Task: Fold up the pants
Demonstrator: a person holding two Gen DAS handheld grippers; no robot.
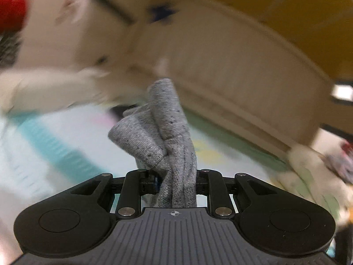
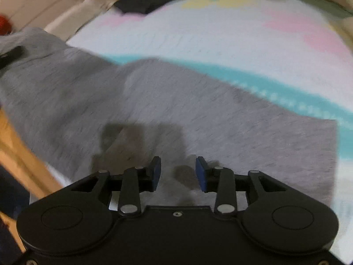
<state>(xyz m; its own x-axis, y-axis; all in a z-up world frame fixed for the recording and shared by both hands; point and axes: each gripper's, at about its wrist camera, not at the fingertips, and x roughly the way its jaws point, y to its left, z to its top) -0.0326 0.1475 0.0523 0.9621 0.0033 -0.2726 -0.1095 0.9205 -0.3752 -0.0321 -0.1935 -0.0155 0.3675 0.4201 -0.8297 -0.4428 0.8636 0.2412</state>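
Observation:
The grey pants [image 2: 154, 101] lie spread across a bed with a pastel sheet [image 2: 220, 39] in the right wrist view. My right gripper [image 2: 178, 172] hovers above the cloth with its blue pads [image 2: 201, 174] apart and nothing between them. In the left wrist view my left gripper [image 1: 176, 181] is shut on a bunched fold of the grey pants [image 1: 163, 128], lifted above the sheet [image 1: 55, 137]; the cloth hides its pads. At the far left edge of the right wrist view a dark bit [image 2: 11, 55] lies against the grey cloth; blur hides what it is.
A beige headboard [image 1: 231, 70] curves behind the bed. A dark garment [image 2: 145, 1] lies at the far end of the sheet. White bedding [image 1: 50, 86] is heaped at left. A wooden bed frame [image 2: 17, 154] runs along the near left edge. A red object [image 1: 11, 13] sits at top left.

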